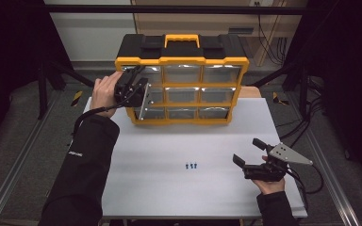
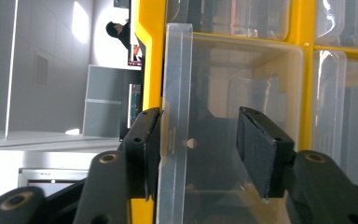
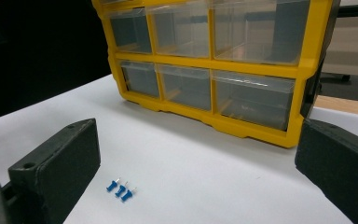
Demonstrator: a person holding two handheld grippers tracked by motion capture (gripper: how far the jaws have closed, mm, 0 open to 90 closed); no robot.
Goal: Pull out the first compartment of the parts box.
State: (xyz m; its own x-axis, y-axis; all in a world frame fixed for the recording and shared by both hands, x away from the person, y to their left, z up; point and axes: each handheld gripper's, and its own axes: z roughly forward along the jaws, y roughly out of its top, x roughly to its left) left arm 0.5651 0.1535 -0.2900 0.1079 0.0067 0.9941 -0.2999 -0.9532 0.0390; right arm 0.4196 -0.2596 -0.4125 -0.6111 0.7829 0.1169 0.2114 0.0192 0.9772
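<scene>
Drawers fill the yellow-framed cabinet (image 1: 181,87) in front of you, three rows of three, all clear plastic, with a black top and a yellow handle above them. Your left gripper (image 1: 139,94) is up at the cabinet's left column, turned on its side, and in the left gripper view its jaws stand apart on either side of the front lip of a clear drawer (image 2: 223,130): one pad lies against the outer face of that lip, the other sits inside the drawer's hollow without touching plastic, so the jaws are parted and not yet pinched on it. That drawer looks bare inside as far as the glare lets you see. In the right gripper view the lower drawers also show nothing but their own walls and reflections. Your right gripper (image 1: 250,159) rests low near the right front of the white table (image 1: 179,188), jaws spread wide and holding nothing. Between it and the cabinet, well apart from both, three small blue connectors (image 3: 120,188) lie side by side on the table.
</scene>
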